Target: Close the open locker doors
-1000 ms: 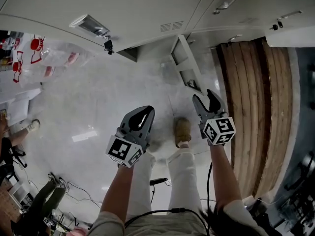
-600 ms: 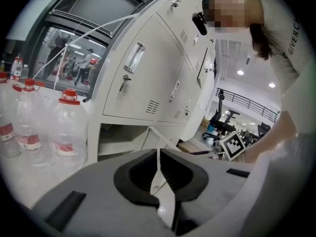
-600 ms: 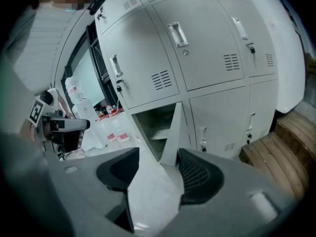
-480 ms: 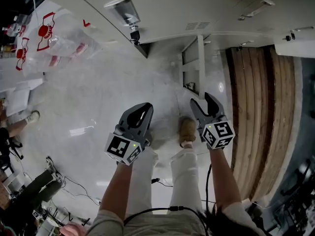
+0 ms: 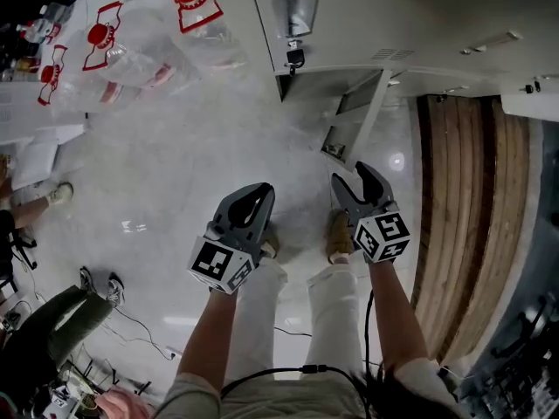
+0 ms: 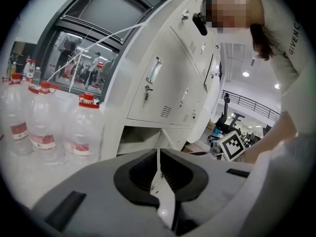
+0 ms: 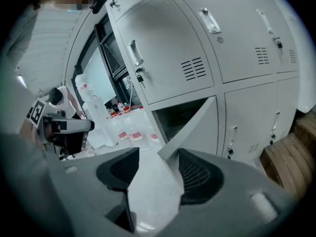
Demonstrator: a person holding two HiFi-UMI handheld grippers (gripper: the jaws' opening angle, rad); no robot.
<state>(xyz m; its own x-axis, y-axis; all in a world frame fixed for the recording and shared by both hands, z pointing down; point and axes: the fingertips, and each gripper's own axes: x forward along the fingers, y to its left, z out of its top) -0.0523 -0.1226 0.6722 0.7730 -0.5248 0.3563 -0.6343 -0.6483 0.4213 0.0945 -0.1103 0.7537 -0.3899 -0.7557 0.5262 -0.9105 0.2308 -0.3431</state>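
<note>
Since the earlier frame the view had swung: the open locker door (image 5: 364, 122), low in the lockers (image 5: 410, 16), now sat top centre, with more water bottles (image 5: 131, 55) showing to its left. Both forearms reached forward side by side, short of it. The left gripper (image 5: 256, 195) was clenched on nothing; the right gripper (image 5: 352, 175) stood parted, empty.

I hold both grippers over the pale floor (image 5: 175, 190), side by side but not touching. The left gripper (image 5: 254, 199) has its jaws together, and the right gripper (image 5: 354, 178) has its jaws spread. Just beyond the right one, a low locker door (image 5: 365, 120) stands ajar. Water bottles (image 5: 131, 51) crowd the floor's far left corner. Wooden planks (image 5: 463, 199) run along its right edge.
</note>
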